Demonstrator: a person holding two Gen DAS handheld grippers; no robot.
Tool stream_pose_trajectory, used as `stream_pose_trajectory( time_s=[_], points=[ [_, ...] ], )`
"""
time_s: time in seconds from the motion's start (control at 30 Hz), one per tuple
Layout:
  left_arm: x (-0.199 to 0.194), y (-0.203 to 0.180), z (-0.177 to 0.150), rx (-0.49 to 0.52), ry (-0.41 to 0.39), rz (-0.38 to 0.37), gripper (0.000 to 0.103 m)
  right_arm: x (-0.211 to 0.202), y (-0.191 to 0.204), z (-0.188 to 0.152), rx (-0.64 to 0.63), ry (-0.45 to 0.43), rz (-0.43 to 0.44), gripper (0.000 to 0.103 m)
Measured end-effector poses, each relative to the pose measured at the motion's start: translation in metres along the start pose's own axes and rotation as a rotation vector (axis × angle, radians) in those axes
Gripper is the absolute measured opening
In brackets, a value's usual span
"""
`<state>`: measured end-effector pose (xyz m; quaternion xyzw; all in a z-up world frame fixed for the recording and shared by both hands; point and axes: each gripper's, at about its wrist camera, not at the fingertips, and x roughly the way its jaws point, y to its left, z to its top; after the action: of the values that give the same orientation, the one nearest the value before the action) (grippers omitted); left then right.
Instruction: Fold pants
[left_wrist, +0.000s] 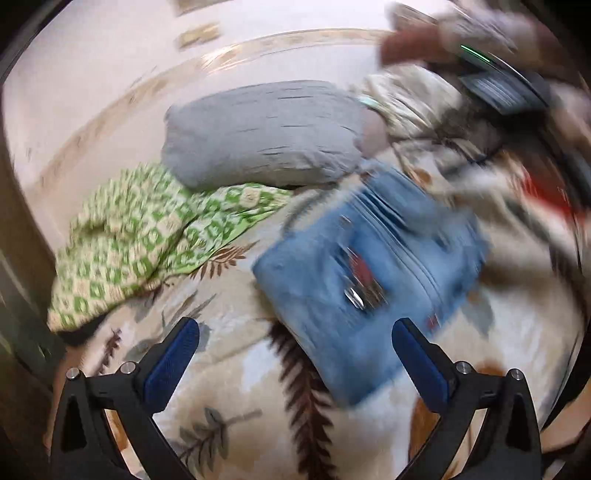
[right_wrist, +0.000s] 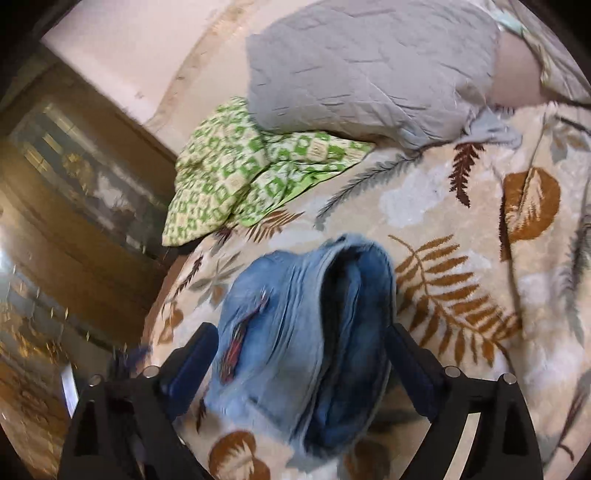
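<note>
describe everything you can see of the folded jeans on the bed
The jeans are light blue washed denim, folded into a compact, thick bundle whose stacked layers show at one end. A red patch and shiny metal bits sit on the top face, blurred. The bundle lies flat on the leaf-patterned bedspread, apart from the green checked cloth and grey pillow. In the right wrist view it sits between that gripper's open fingers; no pad clearly presses it.
</note>
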<state>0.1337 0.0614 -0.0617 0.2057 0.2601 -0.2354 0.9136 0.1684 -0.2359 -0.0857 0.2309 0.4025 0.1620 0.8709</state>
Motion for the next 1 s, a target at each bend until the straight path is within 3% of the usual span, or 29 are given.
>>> stream_pose_trajectory(
  time_s=[0.1, 0.23, 0.4, 0.53, 0.6, 0.63, 0.67, 0.7, 0.73, 0.87, 0.97, 1.0],
  points=[
    [0.028, 0.032, 0.026, -0.164, 0.065, -0.105, 0.103, -0.007, 0.017, -0.029, -0.113, -0.021, -0.032, 0.093],
    [0.084, 0.055, 0.049, -0.309, 0.186, -0.202, 0.103, -0.001, 0.032, -0.06, -0.239, -0.035, -0.082, 0.093],
    [0.146, 0.077, 0.06, -0.529, 0.345, -0.292, 0.103, 0.011, 0.034, -0.077, -0.273, -0.051, -0.084, 0.093],
    [0.183, 0.078, 0.06, -0.615, 0.45, -0.337, 0.103, 0.016, 0.042, -0.078, -0.289, -0.064, -0.038, 0.093],
    [0.196, 0.077, 0.061, -0.62, 0.486, -0.346, 0.103, 0.022, 0.047, -0.078, -0.309, -0.048, -0.017, 0.087],
    [0.201, 0.074, 0.061, -0.614, 0.501, -0.341, 0.102, 0.023, 0.049, -0.078, -0.315, -0.048, -0.014, 0.075],
    [0.205, 0.072, 0.061, -0.605, 0.508, -0.339, 0.099, 0.024, 0.051, -0.078, -0.322, -0.049, -0.008, 0.059],
    [0.208, 0.07, 0.061, -0.598, 0.517, -0.342, 0.088, 0.025, 0.052, -0.078, -0.331, -0.051, -0.001, 0.049],
    [0.209, 0.066, 0.06, -0.579, 0.533, -0.319, 0.077, 0.027, 0.053, -0.078, -0.343, -0.042, 0.0, 0.03],
    [0.206, 0.059, 0.063, -0.481, 0.527, -0.264, 0.052, 0.029, 0.052, -0.082, -0.372, -0.025, 0.0, 0.015],
    [0.198, 0.053, 0.066, -0.41, 0.497, -0.198, 0.03, 0.021, 0.05, -0.083, -0.371, -0.057, -0.002, 0.013],
    [0.197, 0.051, 0.066, -0.39, 0.492, -0.181, 0.029, 0.019, 0.05, -0.082, -0.376, -0.062, -0.009, 0.013]
  ],
)
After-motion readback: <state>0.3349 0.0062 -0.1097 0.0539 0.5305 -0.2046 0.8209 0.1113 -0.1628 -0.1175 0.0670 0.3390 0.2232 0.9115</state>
